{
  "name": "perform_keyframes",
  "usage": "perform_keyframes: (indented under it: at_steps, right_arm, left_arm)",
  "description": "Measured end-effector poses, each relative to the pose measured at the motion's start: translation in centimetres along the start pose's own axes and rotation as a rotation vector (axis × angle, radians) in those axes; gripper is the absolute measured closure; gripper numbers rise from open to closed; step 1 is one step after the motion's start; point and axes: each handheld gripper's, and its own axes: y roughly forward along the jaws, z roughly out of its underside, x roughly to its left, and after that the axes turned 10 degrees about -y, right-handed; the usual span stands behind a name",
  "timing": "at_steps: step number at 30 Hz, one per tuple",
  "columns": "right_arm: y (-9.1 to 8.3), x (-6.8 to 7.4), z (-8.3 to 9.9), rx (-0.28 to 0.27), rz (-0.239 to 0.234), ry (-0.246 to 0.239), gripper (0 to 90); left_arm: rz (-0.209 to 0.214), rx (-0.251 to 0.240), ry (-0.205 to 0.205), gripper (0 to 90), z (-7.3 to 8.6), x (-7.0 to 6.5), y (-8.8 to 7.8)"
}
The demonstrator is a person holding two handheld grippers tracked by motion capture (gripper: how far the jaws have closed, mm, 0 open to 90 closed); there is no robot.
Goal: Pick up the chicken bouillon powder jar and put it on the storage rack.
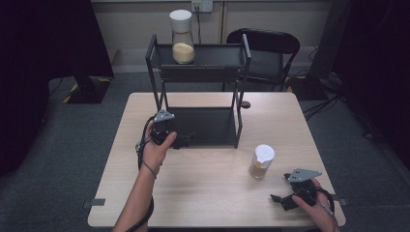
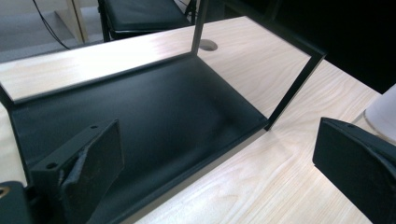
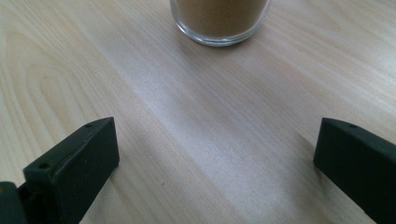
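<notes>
Right hand-held gripper (image 1: 279,197) at the near right corner of the table (image 1: 208,193), low over the wood, jaws spread wide with nothing between them. In the right gripper view the jar (image 3: 219,21) stands on the table straight ahead of the open jaws, apart from them; glass base, tan powder inside.

In the high view the jar (image 1: 261,162) (white cap, tan contents) sits upright on the table, just beyond and left of the right hand-held gripper, near the rack's front right leg but not touching it.

Left hand-held gripper (image 1: 186,140) at the near left edge of the black two-tier rack (image 1: 240,104), jaws wide and holding nothing. Left gripper view: jaws point across the rack's lower shelf (image 2: 154,116); white cap of the jar at the right edge.

Second jar (image 1: 183,37), taller, white lid, pale granules, upright at the left end of the rack's top shelf. Black chair (image 1: 270,48) behind the table.
</notes>
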Motion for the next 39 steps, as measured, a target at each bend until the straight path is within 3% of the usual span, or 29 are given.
perform_keyframes:
  at_steps: [17,31,39]
  right_arm:
    - [0.0,0.1,0.0,0.001,0.003,0.003,0.0]
    - [0.0,0.1,0.0,0.0,0.003,0.004,0.0]
    - [0.0,0.1,0.0,0.001,0.003,0.005,0.0]
  left_arm:
    - [-0.015,-0.007,-0.014,1.3,4.8,1.2,0.7]
    - [-0.05,0.056,-0.001,1.3,8.1,1.5,1.5]
    - [-0.092,0.104,0.019,1.5,9.5,1.3,1.8]
